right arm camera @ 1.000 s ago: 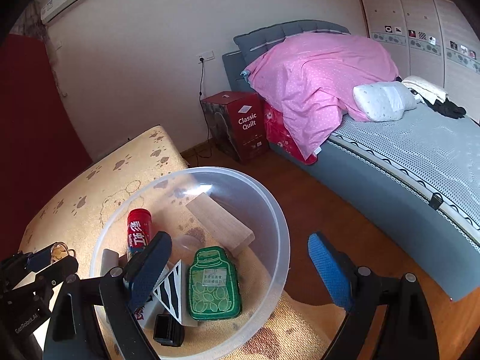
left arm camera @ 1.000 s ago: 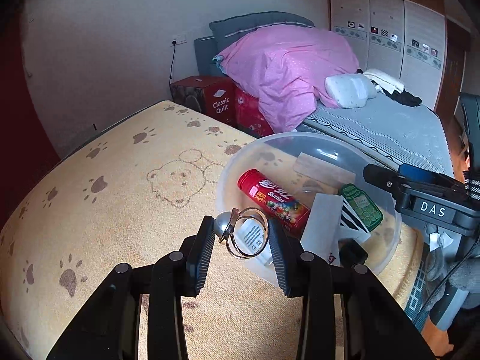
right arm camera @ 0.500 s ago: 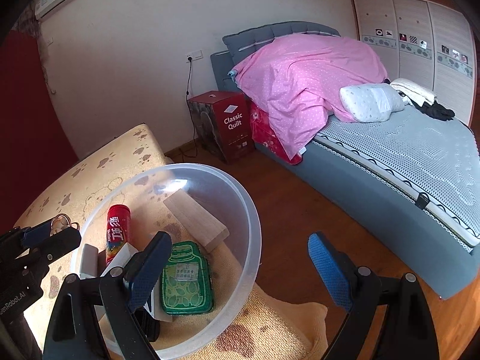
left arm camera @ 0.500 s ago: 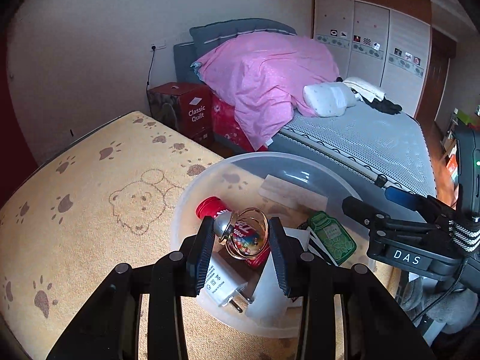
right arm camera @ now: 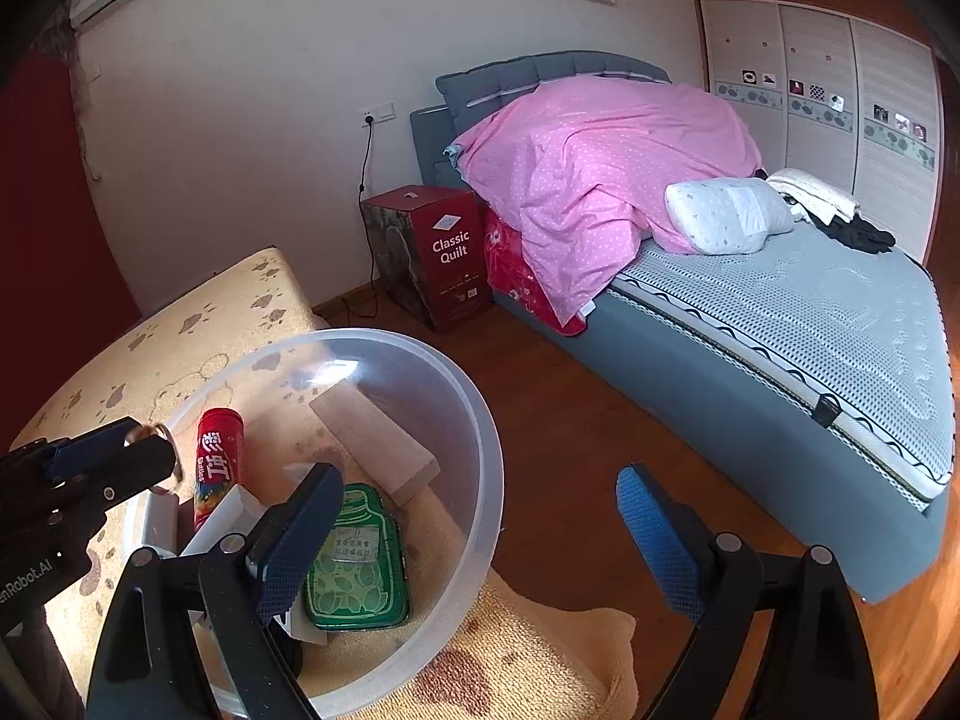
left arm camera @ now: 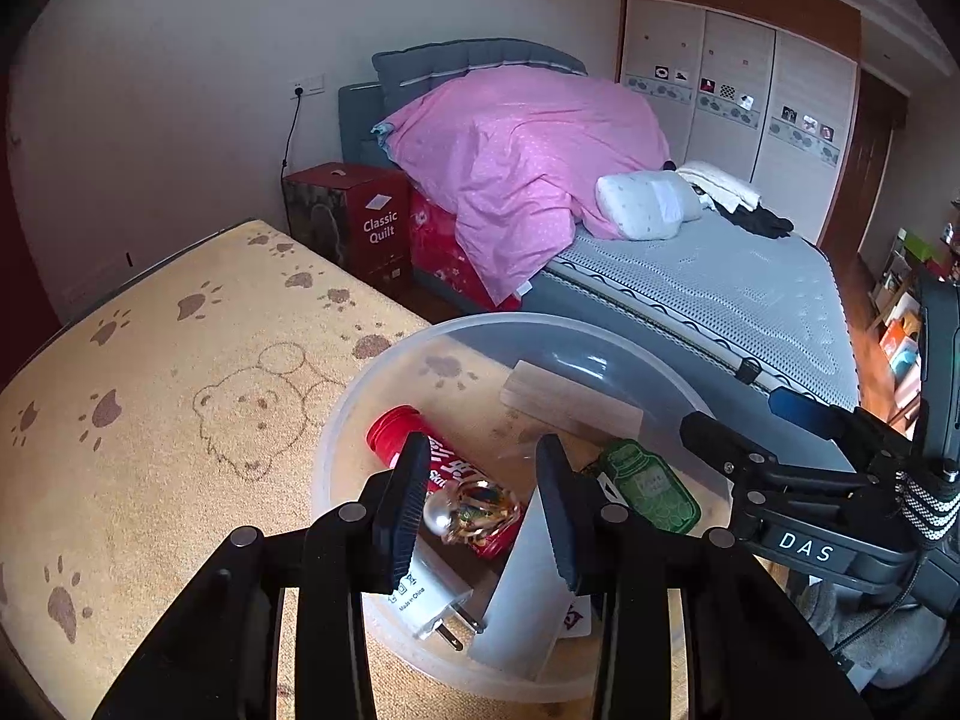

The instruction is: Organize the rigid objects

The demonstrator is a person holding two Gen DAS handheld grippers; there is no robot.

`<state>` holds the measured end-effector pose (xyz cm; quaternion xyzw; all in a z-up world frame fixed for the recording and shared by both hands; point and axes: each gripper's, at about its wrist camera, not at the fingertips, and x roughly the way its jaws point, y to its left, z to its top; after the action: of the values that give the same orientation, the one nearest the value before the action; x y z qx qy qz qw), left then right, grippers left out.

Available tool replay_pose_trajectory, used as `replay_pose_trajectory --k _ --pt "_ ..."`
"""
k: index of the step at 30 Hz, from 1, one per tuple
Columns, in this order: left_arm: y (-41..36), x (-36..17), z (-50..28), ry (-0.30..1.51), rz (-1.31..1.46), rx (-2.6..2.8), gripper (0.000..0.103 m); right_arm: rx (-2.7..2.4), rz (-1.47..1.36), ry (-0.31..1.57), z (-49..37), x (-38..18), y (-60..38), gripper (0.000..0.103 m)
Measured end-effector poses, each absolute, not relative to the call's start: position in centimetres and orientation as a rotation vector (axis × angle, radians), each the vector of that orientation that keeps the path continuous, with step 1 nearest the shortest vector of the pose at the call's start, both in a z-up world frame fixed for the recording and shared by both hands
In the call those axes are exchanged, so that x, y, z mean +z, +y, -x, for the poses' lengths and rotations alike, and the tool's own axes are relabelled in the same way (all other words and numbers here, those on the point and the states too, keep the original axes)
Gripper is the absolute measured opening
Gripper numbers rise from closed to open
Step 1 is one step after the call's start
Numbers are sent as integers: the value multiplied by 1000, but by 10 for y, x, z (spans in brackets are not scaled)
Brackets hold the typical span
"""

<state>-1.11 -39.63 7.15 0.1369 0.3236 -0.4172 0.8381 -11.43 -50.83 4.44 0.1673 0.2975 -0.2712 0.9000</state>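
Note:
A clear plastic bowl (left arm camera: 540, 324) sits on a yellow bear-print cloth (left arm camera: 180, 396). In it lie a red candy tube (left arm camera: 396, 432), a wooden block (left arm camera: 570, 402), a green tin (left arm camera: 651, 486), a white plug (left arm camera: 432, 594) and a white card (left arm camera: 522, 600). My left gripper (left arm camera: 480, 516) hovers over the bowl's near side, shut on a bunch of gold rings with a silver bell (left arm camera: 471, 510). My right gripper (right arm camera: 477, 477) is open and holds nothing. It straddles the bowl's rim (right arm camera: 480, 420), one finger above the green tin (right arm camera: 357, 564), the other over the floor.
The cloth-covered table ends just right of the bowl, with wooden floor (right arm camera: 570, 420) below. Beyond stand a bed (right arm camera: 780, 312) with a pink quilt and a red "Classic Quilt" box (right arm camera: 444, 252) against the wall.
My left gripper has carried the rings from the bowl's left edge to above its contents. The right gripper has stayed where it was.

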Motion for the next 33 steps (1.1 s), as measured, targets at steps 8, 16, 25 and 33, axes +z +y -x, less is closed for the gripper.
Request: replay_pose_trajectory --k 8,16,25,33 --pt "-397 73 14 680 -281 -893 38 -563 -347 617 116 44 -508 95" --pt "-387 74 12 683 -269 -869 60 -559 -349 621 119 42 -507 95" --pt "-367 79 9 685 -254 -815 86 -553 -347 636 120 40 -503 102" --pt "-359 75 18 644 -332 -698 99 -590 -333 657 122 40 -499 103"
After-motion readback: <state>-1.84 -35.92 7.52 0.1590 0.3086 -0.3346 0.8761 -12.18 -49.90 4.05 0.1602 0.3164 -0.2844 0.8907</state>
